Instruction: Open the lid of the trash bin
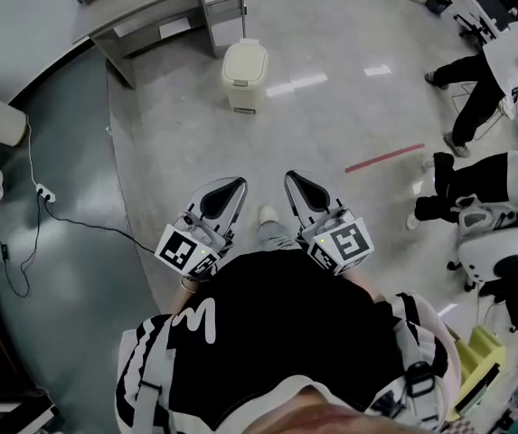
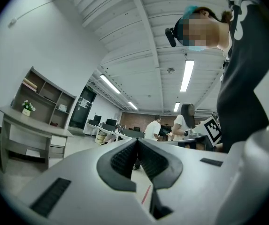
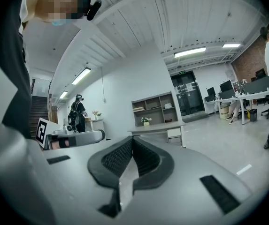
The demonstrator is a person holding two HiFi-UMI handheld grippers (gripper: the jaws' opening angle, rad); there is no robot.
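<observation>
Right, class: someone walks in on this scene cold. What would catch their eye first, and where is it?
The grey left gripper and right gripper, each with a black-and-white marker cube, sit bottom centre of the head view, close to the person's body, fingers shut on nothing. Ahead on the floor stands a cream plastic trash bin, lid down, beside a grey desk. A red tape strip lies to its right.

The left gripper (image 2: 137, 142) has its two jaws pressed together at the tips, with nothing between them. Far left stands a grey desk (image 2: 31, 125) with open shelves (image 2: 42, 95) and a small potted plant (image 2: 28, 107). Long ceiling lights (image 2: 188, 75) glow above. Two people (image 2: 152, 128) stand far back.
</observation>
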